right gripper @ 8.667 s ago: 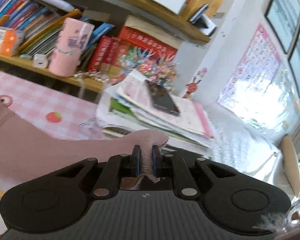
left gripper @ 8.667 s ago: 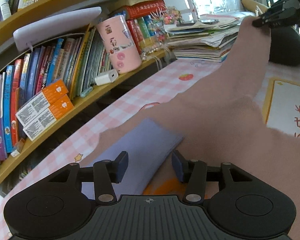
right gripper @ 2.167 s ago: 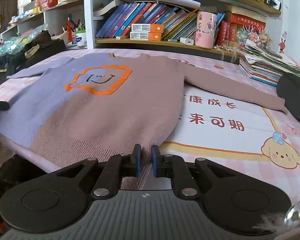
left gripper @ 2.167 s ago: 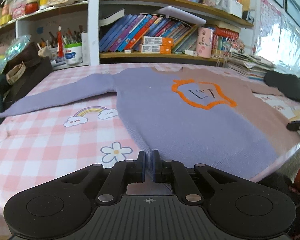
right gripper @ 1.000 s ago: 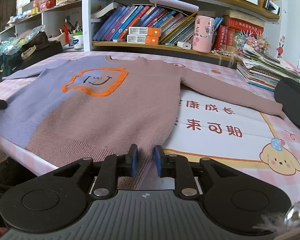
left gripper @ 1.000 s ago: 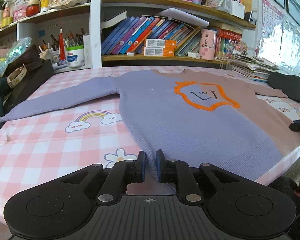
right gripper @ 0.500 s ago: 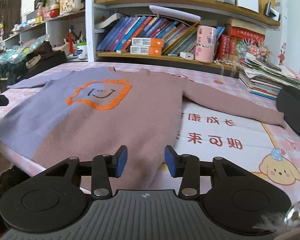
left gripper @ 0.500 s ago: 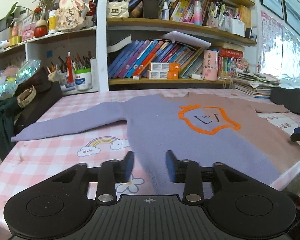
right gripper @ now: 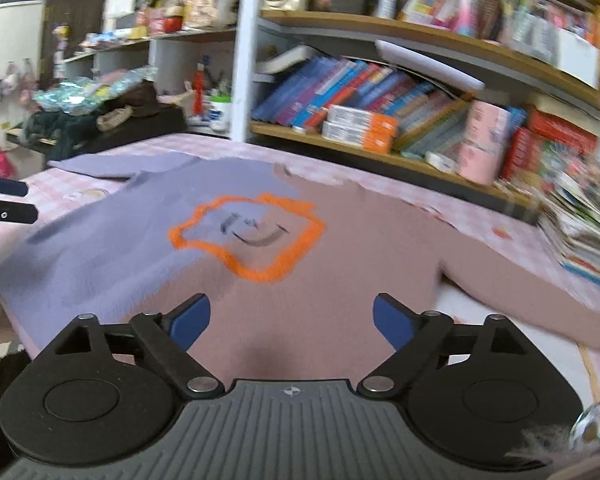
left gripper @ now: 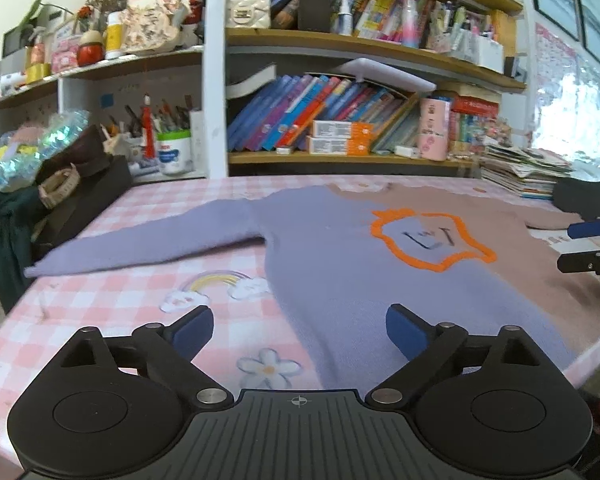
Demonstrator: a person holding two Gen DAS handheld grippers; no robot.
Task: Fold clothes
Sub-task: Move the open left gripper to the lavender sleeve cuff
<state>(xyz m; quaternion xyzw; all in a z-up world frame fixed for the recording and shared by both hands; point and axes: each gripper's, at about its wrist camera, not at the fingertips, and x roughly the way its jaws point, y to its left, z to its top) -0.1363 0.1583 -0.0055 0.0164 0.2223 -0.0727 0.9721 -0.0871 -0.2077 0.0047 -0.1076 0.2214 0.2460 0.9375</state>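
A sweater [left gripper: 340,248], half purple and half dusty pink with an orange-outlined face on the chest, lies flat and spread out on the pink checked table [left gripper: 112,304], sleeves out to both sides. My left gripper [left gripper: 300,330] hovers over the purple hem, its jaws opening wide with nothing pinched between them. In the right wrist view the sweater [right gripper: 340,264] fills the middle, and my right gripper [right gripper: 291,320] hangs above the pink hem, jaws also opening, free of the cloth. Each gripper shows at the edge of the other's view: the right gripper [left gripper: 588,246] and the left gripper [right gripper: 4,200].
Bookshelves [left gripper: 340,128] packed with books, a pink cup [left gripper: 434,128] and pen pots line the far side of the table. A stack of magazines [left gripper: 520,172] and a dark object [left gripper: 584,196] sit at the right. Dark bags [left gripper: 60,196] stand at the left edge.
Both grippers have let go of the sweater's hem and opened wide. The right gripper has lifted and swung so that the sweater's chest sits in the middle of its view.
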